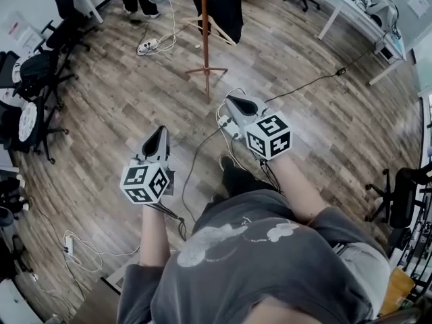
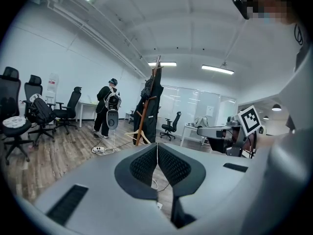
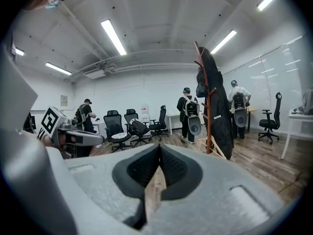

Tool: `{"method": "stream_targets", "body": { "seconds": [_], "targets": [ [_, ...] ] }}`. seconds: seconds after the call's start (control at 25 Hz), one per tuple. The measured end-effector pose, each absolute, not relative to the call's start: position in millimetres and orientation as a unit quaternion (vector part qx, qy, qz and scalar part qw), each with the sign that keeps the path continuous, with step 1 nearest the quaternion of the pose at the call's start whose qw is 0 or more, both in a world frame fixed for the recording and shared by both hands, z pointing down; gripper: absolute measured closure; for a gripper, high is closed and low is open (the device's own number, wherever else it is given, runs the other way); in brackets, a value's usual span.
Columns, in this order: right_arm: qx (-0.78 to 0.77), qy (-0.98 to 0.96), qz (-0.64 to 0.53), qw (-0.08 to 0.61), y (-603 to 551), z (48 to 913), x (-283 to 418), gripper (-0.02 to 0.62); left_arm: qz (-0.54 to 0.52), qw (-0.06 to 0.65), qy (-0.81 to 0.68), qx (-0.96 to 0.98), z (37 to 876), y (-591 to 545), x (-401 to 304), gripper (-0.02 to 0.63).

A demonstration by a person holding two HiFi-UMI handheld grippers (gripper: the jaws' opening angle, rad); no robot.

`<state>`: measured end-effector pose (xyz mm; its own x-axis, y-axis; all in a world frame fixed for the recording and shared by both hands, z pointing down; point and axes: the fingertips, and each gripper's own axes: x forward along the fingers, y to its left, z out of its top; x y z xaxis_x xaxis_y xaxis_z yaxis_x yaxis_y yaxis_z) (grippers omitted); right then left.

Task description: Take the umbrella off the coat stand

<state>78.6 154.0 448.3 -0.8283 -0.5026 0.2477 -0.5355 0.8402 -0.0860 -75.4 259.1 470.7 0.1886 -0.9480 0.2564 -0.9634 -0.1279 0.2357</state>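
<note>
The wooden coat stand [image 1: 204,32] rises from the plank floor ahead of me, with a dark coat [image 1: 226,5] hanging on it. In the left gripper view the stand [image 2: 145,116] is at centre; in the right gripper view the stand [image 3: 207,111] is right of centre, with a dark bundle [image 3: 201,84] near its top. I cannot pick out the umbrella for sure. My left gripper [image 1: 160,131] and right gripper [image 1: 230,100] are held out level, well short of the stand. Both the left gripper [image 2: 157,147] and the right gripper [image 3: 159,149] are shut with nothing between the jaws.
A wooden hanger [image 1: 217,29] leans at the stand's foot. A power strip [image 1: 149,45] and cables lie on the floor. Office chairs [image 1: 40,73] stand at the left and white desks [image 1: 368,19] at the far right. People with backpacks [image 3: 189,109] stand beyond the stand.
</note>
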Motion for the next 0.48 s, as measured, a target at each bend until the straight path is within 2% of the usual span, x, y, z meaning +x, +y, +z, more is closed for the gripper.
{"method": "stream_targets", "body": {
  "seconds": [0.48],
  "targets": [
    [0.272, -0.951, 0.105, 0.097, 42, 467, 43, 0.597, 0.027, 0.167, -0.640, 0.749, 473, 164, -106, 0.595]
  ]
}}
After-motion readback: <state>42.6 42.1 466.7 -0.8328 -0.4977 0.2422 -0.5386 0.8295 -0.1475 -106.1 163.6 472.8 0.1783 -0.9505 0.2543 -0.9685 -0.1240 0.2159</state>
